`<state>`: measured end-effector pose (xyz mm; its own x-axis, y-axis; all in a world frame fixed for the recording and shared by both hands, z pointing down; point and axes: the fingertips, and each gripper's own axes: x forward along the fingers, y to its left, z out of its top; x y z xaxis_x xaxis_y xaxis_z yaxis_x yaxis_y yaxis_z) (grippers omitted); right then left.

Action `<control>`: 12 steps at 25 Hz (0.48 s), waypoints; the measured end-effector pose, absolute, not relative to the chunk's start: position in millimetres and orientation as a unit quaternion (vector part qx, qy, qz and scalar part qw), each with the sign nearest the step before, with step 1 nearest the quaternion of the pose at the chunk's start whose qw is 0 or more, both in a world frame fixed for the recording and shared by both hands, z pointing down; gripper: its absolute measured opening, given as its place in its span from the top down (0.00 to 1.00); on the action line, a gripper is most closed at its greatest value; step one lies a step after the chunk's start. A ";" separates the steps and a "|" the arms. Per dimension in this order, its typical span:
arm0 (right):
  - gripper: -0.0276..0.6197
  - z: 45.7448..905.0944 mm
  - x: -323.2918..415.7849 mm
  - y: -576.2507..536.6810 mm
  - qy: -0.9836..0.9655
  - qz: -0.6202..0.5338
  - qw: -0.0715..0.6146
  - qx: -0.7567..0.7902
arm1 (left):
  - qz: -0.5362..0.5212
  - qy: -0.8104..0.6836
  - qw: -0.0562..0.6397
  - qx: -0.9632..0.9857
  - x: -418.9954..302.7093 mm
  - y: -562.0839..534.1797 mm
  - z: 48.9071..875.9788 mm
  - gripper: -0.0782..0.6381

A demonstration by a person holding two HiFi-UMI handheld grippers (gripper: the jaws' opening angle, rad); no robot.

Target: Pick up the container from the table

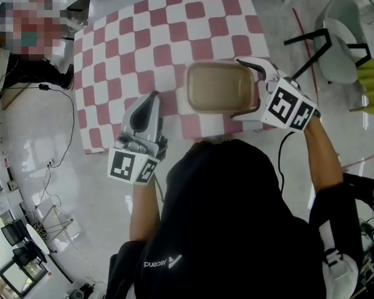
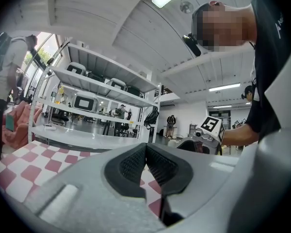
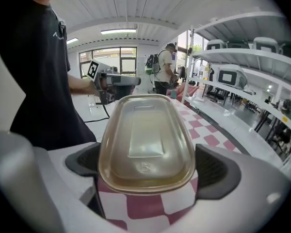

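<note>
Container [image 1: 219,87] sits on the checkered tabletop [image 1: 143,36], its near end between the spread pads of the right tongs [image 3: 148,166]; left tongs [image 2: 146,165] are pinched together, empty. Thin smooth plastic, likely light and bendy: grip gently across its 2 sides under the rim.

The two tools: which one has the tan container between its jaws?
The right tool, jaws apart on either side of the container; the left tool is closed and empty.
</note>
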<state>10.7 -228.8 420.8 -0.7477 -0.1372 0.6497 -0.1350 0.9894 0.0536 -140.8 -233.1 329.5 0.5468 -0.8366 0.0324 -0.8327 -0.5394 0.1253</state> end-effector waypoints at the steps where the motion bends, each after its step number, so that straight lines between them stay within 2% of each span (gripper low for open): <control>1: 0.04 421.8 13.0 -228.0 -0.933 -0.002 0.351 0.074 | -0.017 -0.474 0.062 0.878 -138.8 -233.3 328.4 0.88; 12: 0.04 416.0 21.6 -220.9 -0.928 -0.018 0.363 0.075 | -0.027 -0.465 0.059 0.883 -128.4 -229.9 323.8 0.88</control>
